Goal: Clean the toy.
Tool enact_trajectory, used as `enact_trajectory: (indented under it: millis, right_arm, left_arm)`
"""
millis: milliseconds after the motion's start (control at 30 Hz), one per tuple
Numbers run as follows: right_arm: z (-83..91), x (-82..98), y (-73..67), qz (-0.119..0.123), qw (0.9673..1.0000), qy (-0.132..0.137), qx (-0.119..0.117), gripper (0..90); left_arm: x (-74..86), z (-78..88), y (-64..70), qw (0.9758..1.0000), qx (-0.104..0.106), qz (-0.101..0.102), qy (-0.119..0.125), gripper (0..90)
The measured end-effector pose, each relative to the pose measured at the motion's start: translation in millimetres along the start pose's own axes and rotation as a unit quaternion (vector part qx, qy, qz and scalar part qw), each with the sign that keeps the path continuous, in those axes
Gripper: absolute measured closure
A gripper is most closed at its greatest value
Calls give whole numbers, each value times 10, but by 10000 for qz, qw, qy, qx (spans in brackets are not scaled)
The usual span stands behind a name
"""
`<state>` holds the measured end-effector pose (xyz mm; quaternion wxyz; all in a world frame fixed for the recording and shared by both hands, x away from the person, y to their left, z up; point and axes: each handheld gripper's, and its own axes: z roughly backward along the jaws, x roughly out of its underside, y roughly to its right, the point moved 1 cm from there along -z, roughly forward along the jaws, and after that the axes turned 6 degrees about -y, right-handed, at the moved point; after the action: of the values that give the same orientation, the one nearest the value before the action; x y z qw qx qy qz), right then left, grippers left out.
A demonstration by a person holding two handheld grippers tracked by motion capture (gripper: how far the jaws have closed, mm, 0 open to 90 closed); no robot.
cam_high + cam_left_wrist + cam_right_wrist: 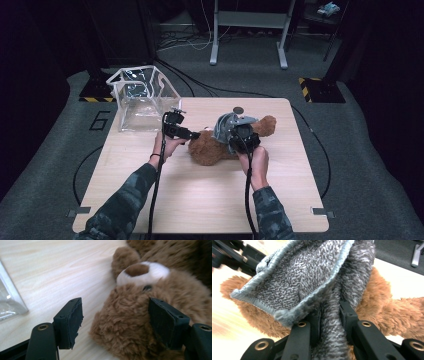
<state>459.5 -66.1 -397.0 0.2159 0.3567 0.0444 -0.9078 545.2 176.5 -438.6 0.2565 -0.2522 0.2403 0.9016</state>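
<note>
Teddy bear [215, 145], brown and furry, lies on its side a little beyond the middle of the wooden table [200, 200], nearer the far edge than the near one, its legs reaching toward the far right corner. In the left gripper view its white muzzle with the brown nose [136, 269] shows just beyond the jaws, and the head fur lies between them.

Left gripper [192, 134] comes in from the bear's left side. Its jaws stand spread: the right-hand pad [166, 321] in that view rests against the fur of the head, while the left-hand pad [72, 320] is clear of the bear, over bare wood.

Right gripper [330, 322] sits above the bear's body, held from the near side by the person's right hand [257, 162]. Its jaws are pressed together on a fold of grey towel [307, 280], a knitted-looking cloth with a pale blue hem. The cloth bunches up out of the jaws and hangs over the bear's middle, seen in the high view as a grey heap [227, 125] on the brown fur.

A clear plastic bag [142, 97] with white edging stands open at the far left corner of the table, well apart from the bear. A small dark disc [238, 110] lies near the far edge, just behind the bear.
</note>
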Motion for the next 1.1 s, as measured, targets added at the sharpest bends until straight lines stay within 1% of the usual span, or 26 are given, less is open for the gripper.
enact_trajectory:
  millis: [67, 100, 133, 167, 200, 233, 267, 333, 367, 400, 433, 467, 500, 567, 600, 633, 667, 700, 733, 833, 867, 900, 967, 1033, 1100]
  right_arm:
    - [-17, 3, -11, 38, 10000, 39, -46, 742]
    - [-23, 1, -33, 41, 10000, 54, -66, 741]
    - [-28, -1, -74, 61, 9999, 56, -103, 740]
    - [-31, -3, -103, 109, 9999, 50, -112, 740]
    - [-37, -2, -149, 145, 9998, 66, -135, 739]
    - [-45, 0, -196, 198, 9996, 65, -193, 738]
    - [-58, 3, -242, 277, 9991, 86, -301, 736]
    - [-98, 17, -317, 321, 9980, 56, -539, 737]
    - [-125, 21, -334, 343, 9978, 3, -567, 737]
    - [-156, 24, -328, 397, 9978, -25, -533, 738]
    - [-177, 26, -321, 341, 9982, -102, -478, 739]
    - [-193, 25, -293, 321, 9985, -104, -427, 741]
    - [-194, 21, -254, 359, 9986, -88, -387, 743]
    - [-146, 11, -209, 227, 9994, -118, -239, 744]
    - [-114, -2, -159, 263, 9995, -53, -156, 745]
    - [-77, -9, -128, 232, 9997, -63, -90, 745]
    - [-60, -15, -102, 234, 9997, -18, -20, 746]
    - [-35, -20, -68, 216, 9997, -6, 78, 746]
    - [-16, -25, -27, 208, 9997, 6, 161, 747]
    - [24, -23, 108, 142, 9990, 42, 421, 748]
    - [34, -17, 143, 114, 9988, 37, 481, 748]
    - [50, -6, 182, 138, 9983, 63, 566, 748]
    - [90, 14, 191, 58, 9984, 94, 556, 747]
    - [138, 34, 150, 70, 9990, 209, 393, 748]
    - [164, 54, 43, 238, 9992, 297, 159, 748]
  left_arm:
    - [-33, 35, 78, 9999, 63, -68, 85, 271]
    - [-48, 30, 124, 9998, 92, -153, 71, 266]
    - [-53, 13, 151, 9998, 91, -174, 75, 264]
    - [-56, -18, 176, 9997, 78, -230, 16, 264]
    - [-48, -56, 196, 9997, 51, -242, -37, 264]
    - [-38, -94, 195, 9996, 38, -270, -65, 263]
    - [-20, -121, 191, 9997, 47, -213, -103, 261]
    - [21, -162, 152, 9997, 57, -180, -150, 242]
    - [41, -179, 123, 9997, 101, -127, -176, 235]
    - [62, -193, 101, 9996, 166, -50, -205, 233]
    - [80, -208, 79, 9996, 201, -19, -206, 230]
    - [92, -221, 65, 9995, 233, 28, -199, 230]
    - [101, -234, 59, 9994, 264, 59, -199, 230]
    - [106, -247, 57, 9995, 236, 40, -193, 230]
    - [104, -251, 59, 9996, 226, 40, -187, 231]
    - [103, -252, 64, 9996, 203, 32, -187, 230]
    - [101, -246, 64, 9996, 175, -29, -218, 231]
    - [99, -247, 75, 9997, 148, -6, -198, 231]
    - [99, -243, 75, 9997, 119, -63, -213, 231]
    - [99, -253, 71, 9998, 134, -8, -177, 231]
    - [102, -252, 64, 9997, 139, -22, -192, 231]
    - [101, -252, 63, 9997, 142, -21, -201, 231]
    - [101, -253, 65, 9997, 134, -40, -207, 231]
    - [95, -257, 66, 9996, 129, -67, -240, 231]
    - [92, -263, 68, 9996, 126, -63, -236, 230]
